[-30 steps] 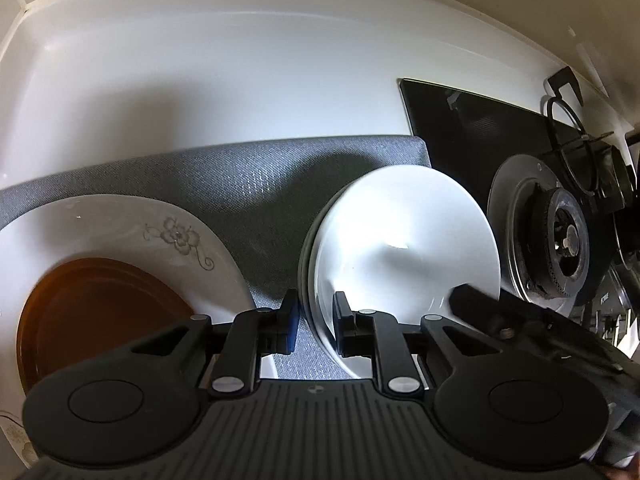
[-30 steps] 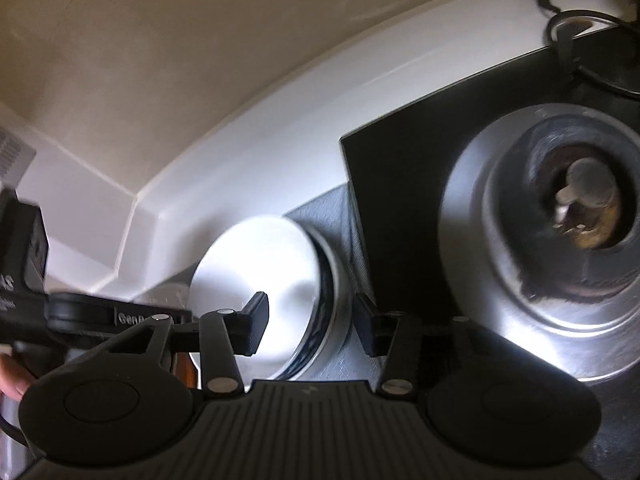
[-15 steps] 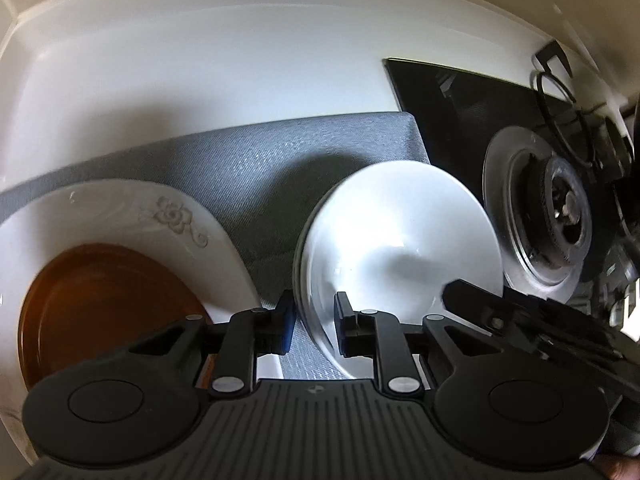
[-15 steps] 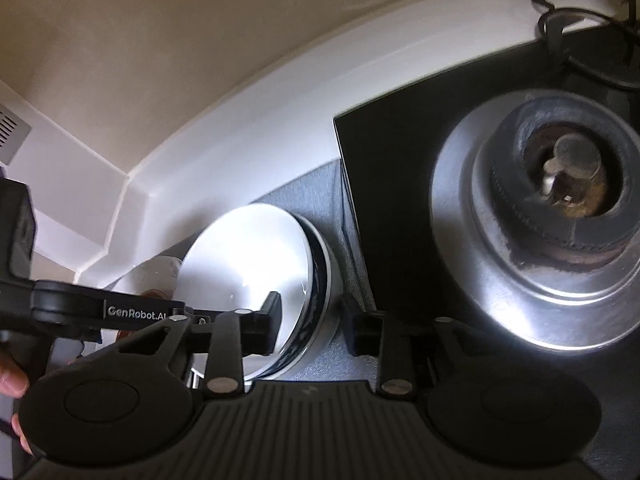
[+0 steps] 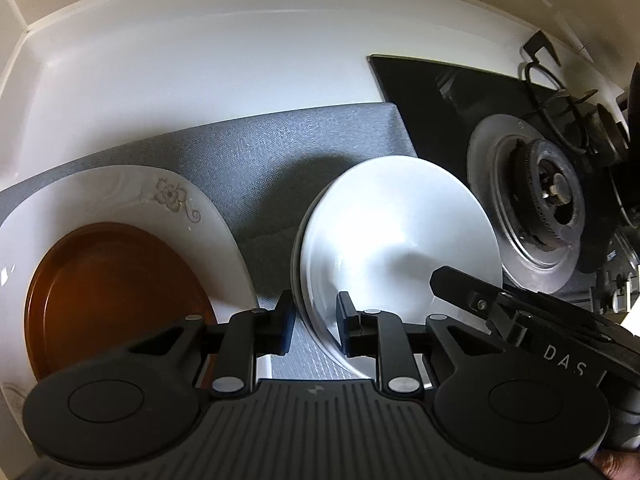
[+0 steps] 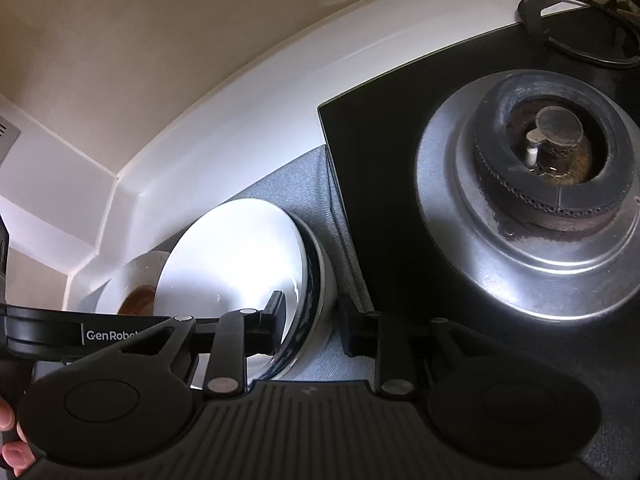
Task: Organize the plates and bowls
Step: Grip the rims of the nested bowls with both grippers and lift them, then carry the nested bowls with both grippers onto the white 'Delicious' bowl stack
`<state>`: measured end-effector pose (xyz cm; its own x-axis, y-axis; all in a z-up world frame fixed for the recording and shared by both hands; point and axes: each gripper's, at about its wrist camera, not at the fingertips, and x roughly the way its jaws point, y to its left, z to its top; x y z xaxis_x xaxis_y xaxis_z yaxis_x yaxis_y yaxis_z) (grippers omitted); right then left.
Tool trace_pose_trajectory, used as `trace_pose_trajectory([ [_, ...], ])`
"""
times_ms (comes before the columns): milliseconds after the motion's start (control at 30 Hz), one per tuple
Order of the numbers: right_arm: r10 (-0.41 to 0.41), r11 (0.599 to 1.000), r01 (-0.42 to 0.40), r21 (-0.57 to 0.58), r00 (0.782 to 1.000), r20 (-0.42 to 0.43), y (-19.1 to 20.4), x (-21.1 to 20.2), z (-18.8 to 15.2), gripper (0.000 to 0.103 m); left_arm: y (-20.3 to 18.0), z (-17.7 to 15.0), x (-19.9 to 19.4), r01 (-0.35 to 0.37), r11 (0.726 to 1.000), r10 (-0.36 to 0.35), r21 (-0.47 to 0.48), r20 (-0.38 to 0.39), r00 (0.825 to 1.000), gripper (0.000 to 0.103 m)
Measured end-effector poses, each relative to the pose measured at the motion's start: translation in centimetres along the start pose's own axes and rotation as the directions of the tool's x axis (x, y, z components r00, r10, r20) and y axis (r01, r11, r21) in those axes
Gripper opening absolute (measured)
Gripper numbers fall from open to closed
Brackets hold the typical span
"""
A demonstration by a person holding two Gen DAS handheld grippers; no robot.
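A white bowl [image 5: 400,236] sits tilted in a dark-lined bowl [image 6: 316,280] on the grey mat [image 5: 280,168]. My left gripper [image 5: 314,324] straddles the white bowl's near-left rim, one finger on each side, jaws slightly apart. My right gripper [image 6: 310,326] is open and straddles the stack's right rim; its finger [image 5: 472,292] shows in the left wrist view. To the left, a brown plate [image 5: 116,292] lies on a white flower-patterned plate [image 5: 168,200], also seen in the right wrist view [image 6: 132,276].
A black gas hob [image 6: 384,168] with a silver burner [image 6: 544,184] lies right of the mat; it shows in the left wrist view [image 5: 532,204]. A black pan support [image 6: 580,28] stands behind. The white counter and upstand [image 5: 200,72] run behind the mat.
Both grippers have closed in on the bowl stack. The left one's fingers now stand on either side of the white bowl's rim, and the right one's fingers reach around the opposite rim.
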<state>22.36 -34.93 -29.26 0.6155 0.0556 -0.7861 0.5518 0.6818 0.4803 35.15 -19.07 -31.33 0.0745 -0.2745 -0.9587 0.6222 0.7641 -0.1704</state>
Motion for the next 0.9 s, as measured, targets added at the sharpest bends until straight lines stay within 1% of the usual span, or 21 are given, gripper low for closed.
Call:
trace_pose_trajectory([
  [133,0.007,0.999,-0.006,-0.031,1.000,0.007,1.1,-2.0,-0.3,0.031,0.2,-0.7,-1.9,0.016,0.999,-0.016,-0.033,0.006,1.000,0.023],
  [333,0.025,0.998,-0.025,-0.063,1.000,0.008,3.6,-4.2,-0.8,0.030,0.9,-1.7,-5.3,0.009,0.997,-0.006,-0.076,0.038,0.999,0.023],
  [500,0.060,0.997,-0.060,-0.050,0.998,0.003,5.4,-4.9,-1.4,0.030,2.4,-2.9,-7.5,0.005,0.996,-0.001,-0.094,0.045,0.999,0.023],
  [633,0.084,0.994,-0.084,-0.076,0.996,-0.011,8.0,-4.9,-2.2,0.030,4.2,-4.2,-9.3,-0.011,0.993,0.017,-0.119,0.047,0.999,0.024],
  [700,0.097,0.991,-0.099,-0.092,0.995,-0.028,9.4,-4.9,-2.7,0.030,5.4,-5.2,-10.3,-0.020,0.991,0.029,-0.135,0.061,0.998,0.024],
  [833,0.129,0.979,-0.138,-0.149,0.989,-0.068,12.7,-4.6,-4.3,0.030,8.7,-7.6,-12.6,-0.023,0.977,0.040,-0.210,0.076,0.996,0.023],
  [900,0.142,0.971,-0.157,-0.183,0.986,-0.092,14.5,-4.3,-5.2,0.031,10.3,-8.9,-13.6,-0.034,0.970,0.057,-0.242,0.088,0.995,0.023],
])
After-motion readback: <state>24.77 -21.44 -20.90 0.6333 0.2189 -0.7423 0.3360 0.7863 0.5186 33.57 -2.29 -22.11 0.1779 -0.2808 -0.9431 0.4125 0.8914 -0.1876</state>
